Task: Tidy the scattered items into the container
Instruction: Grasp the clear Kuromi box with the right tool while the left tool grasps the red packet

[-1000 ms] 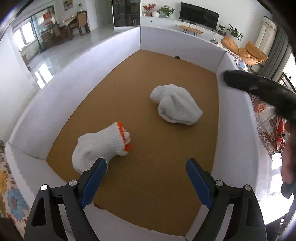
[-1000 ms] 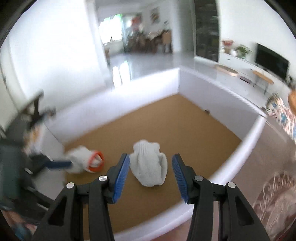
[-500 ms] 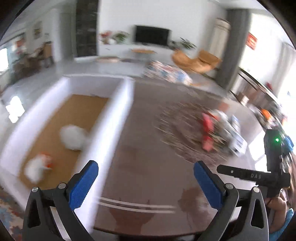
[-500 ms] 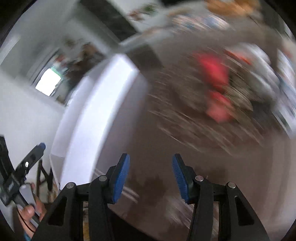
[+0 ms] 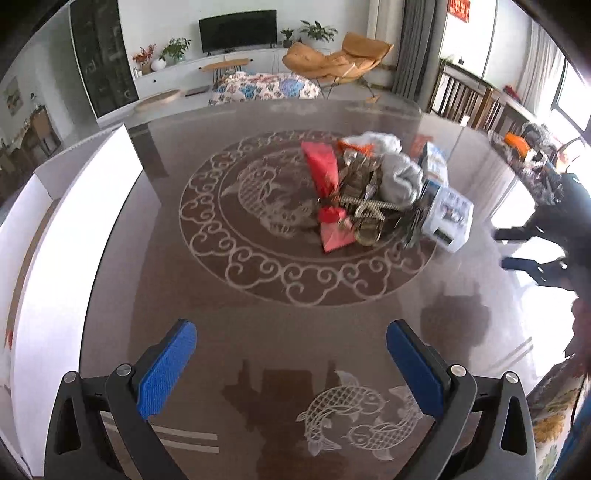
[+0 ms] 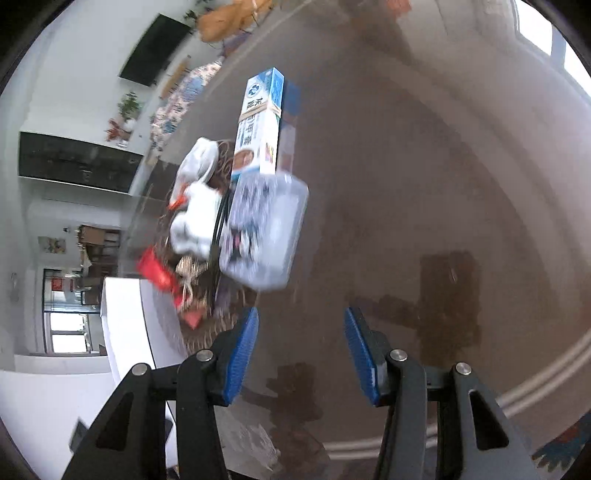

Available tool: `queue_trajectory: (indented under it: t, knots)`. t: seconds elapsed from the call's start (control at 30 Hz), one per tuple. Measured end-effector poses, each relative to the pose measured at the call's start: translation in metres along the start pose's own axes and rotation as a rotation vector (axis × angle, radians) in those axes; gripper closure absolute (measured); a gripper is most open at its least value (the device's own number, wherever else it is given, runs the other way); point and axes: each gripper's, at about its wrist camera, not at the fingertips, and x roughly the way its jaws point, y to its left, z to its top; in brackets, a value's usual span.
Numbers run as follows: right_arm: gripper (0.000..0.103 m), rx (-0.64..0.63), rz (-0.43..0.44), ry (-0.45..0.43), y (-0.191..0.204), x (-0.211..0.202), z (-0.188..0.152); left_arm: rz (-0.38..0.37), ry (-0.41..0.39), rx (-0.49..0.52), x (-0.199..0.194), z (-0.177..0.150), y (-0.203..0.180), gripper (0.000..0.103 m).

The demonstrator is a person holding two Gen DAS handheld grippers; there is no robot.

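A pile of scattered items lies on the glossy brown table [image 5: 258, 325]: a red packet [image 5: 325, 173], a grey-white cloth [image 5: 400, 179], a coiled cord [image 5: 364, 212] and a clear plastic box [image 5: 448, 218]. The white-walled container [image 5: 70, 229] stands at the left. My left gripper [image 5: 291, 369] is open and empty above the table, short of the pile. In the right wrist view my right gripper [image 6: 301, 354] is open and empty, just below the clear plastic box [image 6: 264, 230], a toothpaste carton [image 6: 260, 125] and white cloth [image 6: 195, 218]. The right gripper also shows in the left wrist view [image 5: 535, 251].
The container wall shows in the right wrist view [image 6: 125, 332] at lower left. Beyond the table's far edge stand an orange lounge chair [image 5: 336, 59], a patterned cushion [image 5: 262, 88] and a TV unit [image 5: 236, 29]. Wooden chairs [image 5: 469, 99] stand at the right.
Both grippers have swung away from the container with the two white gloves inside. They now face the pile on the table. Both stay open and empty.
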Motion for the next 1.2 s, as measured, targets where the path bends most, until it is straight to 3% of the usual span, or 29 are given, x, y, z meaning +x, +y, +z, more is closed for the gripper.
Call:
queue_trajectory:
  t: [0.1, 0.4, 0.6, 0.8, 0.97, 1.2]
  knots:
    - [0.053, 0.000, -0.022, 0.010, 0.022, 0.012, 0.017, -0.001, 0.011, -0.015, 0.007, -0.004, 0.005, 0.000]
    - [0.052, -0.033, -0.217, -0.044, 0.065, 0.036, 0.032, -0.045, 0.079, -0.126, 0.036, -0.035, 0.052, 0.000]
    - [0.046, -0.134, -0.337, -0.064, 0.087, 0.048, 0.026, -0.055, 0.098, -0.168, 0.042, -0.048, 0.071, 0.000]
    - [0.040, -0.213, -0.370, -0.034, 0.095, 0.053, 0.018, -0.060, 0.110, -0.177, 0.045, -0.054, 0.069, 0.000]
    - [0.037, -0.356, -0.423, -0.052, 0.108, 0.057, 0.011, -0.052, 0.117, -0.138, 0.043, -0.055, 0.056, 0.000]
    - [0.035, -0.349, -0.367, -0.037, 0.100, 0.057, 0.015, -0.021, 0.122, -0.116, 0.045, -0.049, 0.045, 0.000]
